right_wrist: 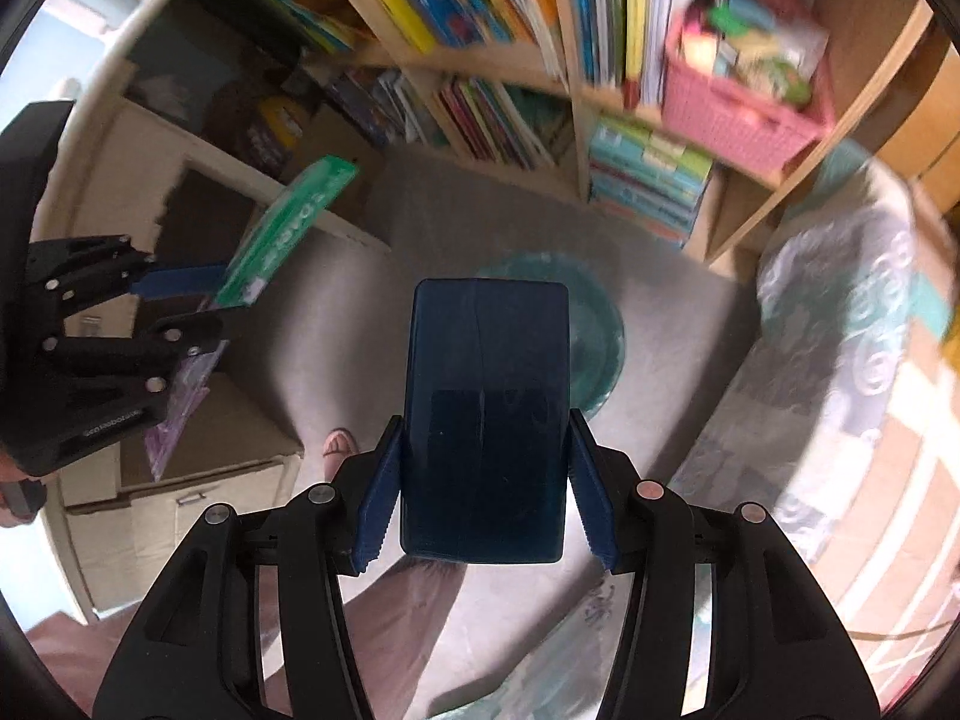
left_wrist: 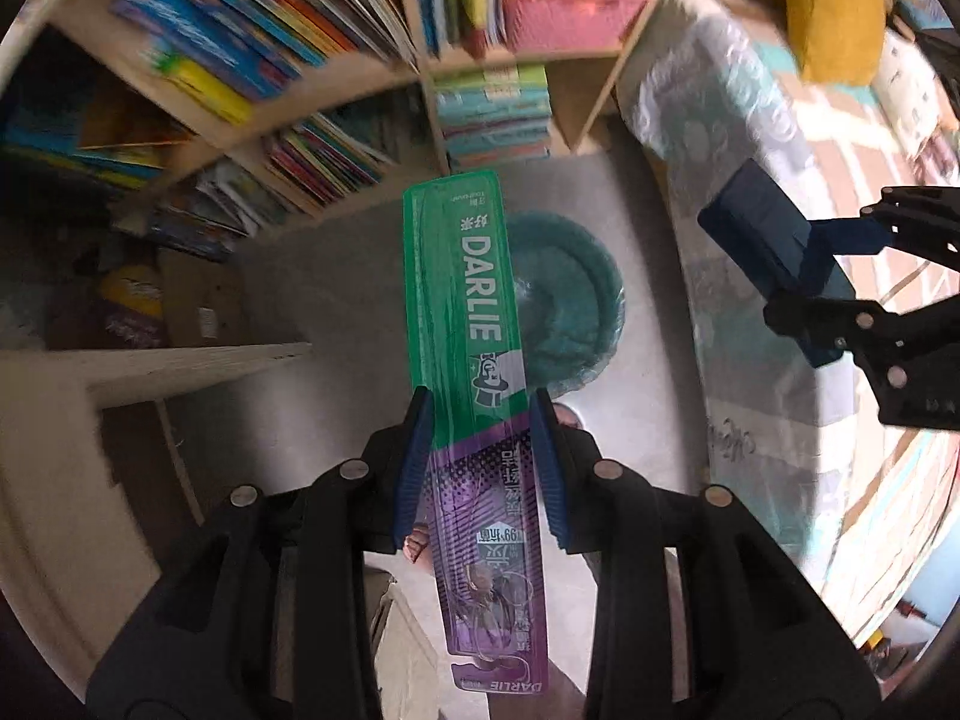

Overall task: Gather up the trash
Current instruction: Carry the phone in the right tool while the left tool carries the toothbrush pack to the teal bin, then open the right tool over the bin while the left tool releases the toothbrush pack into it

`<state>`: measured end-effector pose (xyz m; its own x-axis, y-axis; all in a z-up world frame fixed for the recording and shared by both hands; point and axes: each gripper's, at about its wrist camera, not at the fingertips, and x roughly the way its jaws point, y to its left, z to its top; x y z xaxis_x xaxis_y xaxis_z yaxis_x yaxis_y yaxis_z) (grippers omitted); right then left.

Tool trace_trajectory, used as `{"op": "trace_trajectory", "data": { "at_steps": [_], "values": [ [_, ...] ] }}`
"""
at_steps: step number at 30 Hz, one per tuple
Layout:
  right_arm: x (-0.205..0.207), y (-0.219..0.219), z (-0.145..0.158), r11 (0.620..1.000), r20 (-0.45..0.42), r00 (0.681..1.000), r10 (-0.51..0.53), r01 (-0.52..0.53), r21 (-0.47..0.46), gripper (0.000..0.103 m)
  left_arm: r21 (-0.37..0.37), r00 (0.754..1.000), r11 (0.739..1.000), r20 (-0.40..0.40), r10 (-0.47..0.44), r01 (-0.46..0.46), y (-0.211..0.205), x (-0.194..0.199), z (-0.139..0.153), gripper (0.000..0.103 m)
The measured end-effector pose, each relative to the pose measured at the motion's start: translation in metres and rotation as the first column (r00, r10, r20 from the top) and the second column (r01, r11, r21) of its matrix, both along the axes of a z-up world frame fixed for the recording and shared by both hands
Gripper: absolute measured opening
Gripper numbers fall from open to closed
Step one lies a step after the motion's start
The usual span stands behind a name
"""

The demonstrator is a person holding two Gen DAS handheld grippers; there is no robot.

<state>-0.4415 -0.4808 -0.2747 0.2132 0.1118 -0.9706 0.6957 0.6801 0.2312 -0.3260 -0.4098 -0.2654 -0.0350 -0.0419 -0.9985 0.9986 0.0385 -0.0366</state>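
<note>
Both tools loaded, both above the teal bin (left_wrist: 570, 300) on the grey floor. My left gripper (left_wrist: 480, 468) pinches the Darlie toothbrush pack (left_wrist: 462, 300) by its edges near mid-length; most of the pack cantilevers forward, so I judge it could pivot or slip sideways and miss the rim on release. My right gripper (right_wrist: 483, 480) clamps a dark blue box (right_wrist: 486, 414) across its width, grip looks firm. Risk: the two tools converge over one small opening and may collide. Bin contents: I cannot tell, interior blurred. Pink basket (right_wrist: 738, 114) on the bookshelf (right_wrist: 576, 138) holds mixed colourful items.
</note>
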Motion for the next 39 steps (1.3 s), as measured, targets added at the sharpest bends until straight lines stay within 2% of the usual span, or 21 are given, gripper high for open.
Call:
{"op": "trace_trajectory", "data": {
  "at_steps": [2, 5, 7, 11, 15, 18, 19, 21, 29, 39],
  "values": [
    [-0.005, -0.006, -0.035, 0.999, -0.004, 1.0, -0.021, 0.021, 0.035, 0.053, 0.039, 1.0, 0.999, -0.008, -0.013, 0.013, -0.01, -0.005, -0.032, 0.031],
    [-0.008, -0.013, -0.074, 0.996, -0.006, 0.999, -0.045, 0.045, 0.079, 0.053, 0.08, 0.999, 0.997, -0.038, -0.019, 0.022, -0.02, -0.009, -0.062, 0.031],
    [-0.008, -0.017, -0.091, 0.992, -0.009, 0.998, -0.059, 0.06, 0.107, 0.053, 0.103, 0.998, 0.994, -0.064, -0.028, 0.034, -0.028, -0.013, -0.082, 0.031],
    [-0.011, -0.03, -0.119, 0.983, -0.009, 0.995, -0.104, 0.104, 0.152, 0.053, 0.122, 0.995, 0.991, -0.083, -0.049, 0.059, -0.038, -0.02, -0.101, 0.031],
    [-0.013, -0.038, -0.125, 0.976, 0.002, 0.991, -0.133, 0.13, 0.176, 0.054, 0.136, 0.995, 0.988, -0.078, -0.062, 0.072, -0.046, -0.025, -0.108, 0.033],
    [-0.013, -0.042, -0.12, 0.975, 0.019, 0.99, -0.143, 0.137, 0.173, 0.056, 0.12, 0.994, 0.989, -0.071, -0.079, 0.087, -0.05, -0.028, -0.108, 0.049],
    [-0.014, -0.044, -0.118, 0.975, 0.029, 0.989, -0.148, 0.141, 0.175, 0.062, 0.117, 0.995, 0.99, -0.064, -0.075, 0.082, -0.052, -0.028, -0.108, 0.052],
    [-0.017, -0.048, -0.114, 0.975, 0.035, 0.986, -0.16, 0.152, 0.162, 0.068, 0.118, 0.995, 0.99, -0.082, -0.062, 0.071, -0.055, -0.027, -0.109, 0.052],
    [-0.033, -0.06, -0.1, 0.976, 0.027, 0.984, -0.177, 0.172, 0.135, 0.068, 0.104, 0.995, 0.993, -0.09, -0.039, 0.048, -0.055, -0.02, -0.098, 0.053],
    [-0.041, -0.053, -0.092, 0.976, 0.021, 0.985, -0.173, 0.168, 0.139, 0.068, 0.101, 0.997, 0.995, -0.075, -0.017, 0.025, -0.041, -0.01, -0.086, 0.053]
  ]
}}
